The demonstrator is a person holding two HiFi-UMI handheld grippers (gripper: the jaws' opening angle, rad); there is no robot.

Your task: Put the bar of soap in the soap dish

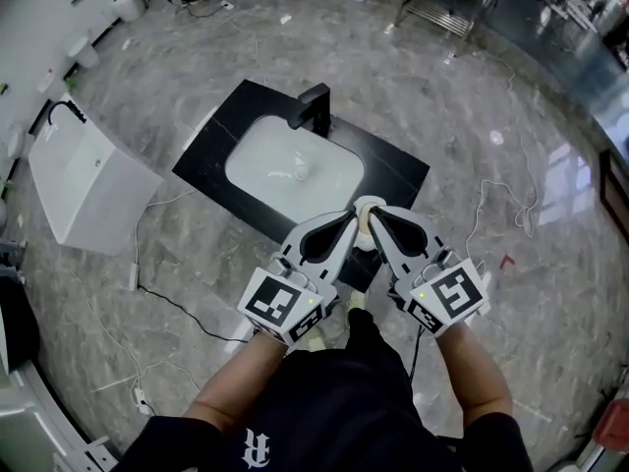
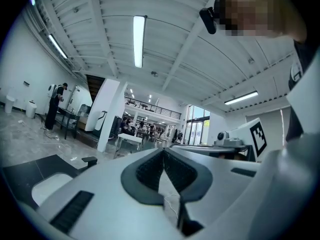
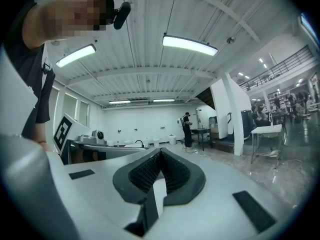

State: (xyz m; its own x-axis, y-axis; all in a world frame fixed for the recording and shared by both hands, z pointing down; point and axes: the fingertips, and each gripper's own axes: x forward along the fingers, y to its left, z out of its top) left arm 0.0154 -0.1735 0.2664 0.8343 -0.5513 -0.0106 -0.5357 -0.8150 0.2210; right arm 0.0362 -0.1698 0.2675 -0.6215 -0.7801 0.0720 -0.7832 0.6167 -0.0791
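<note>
In the head view a black counter holds a white sink basin and a black tap. At its near right corner a round white dish peeks out from behind the jaw tips. Whether soap lies in the dish I cannot tell, because the jaws cover it. My left gripper and right gripper are held side by side above that corner, tips almost touching. Both are shut with nothing between the pads, as the left gripper view and the right gripper view show.
A white box-shaped unit lies on the marble floor to the left, with cables trailing near the person's feet. A metal rack stands far behind the counter. A person stands by a table in the distance.
</note>
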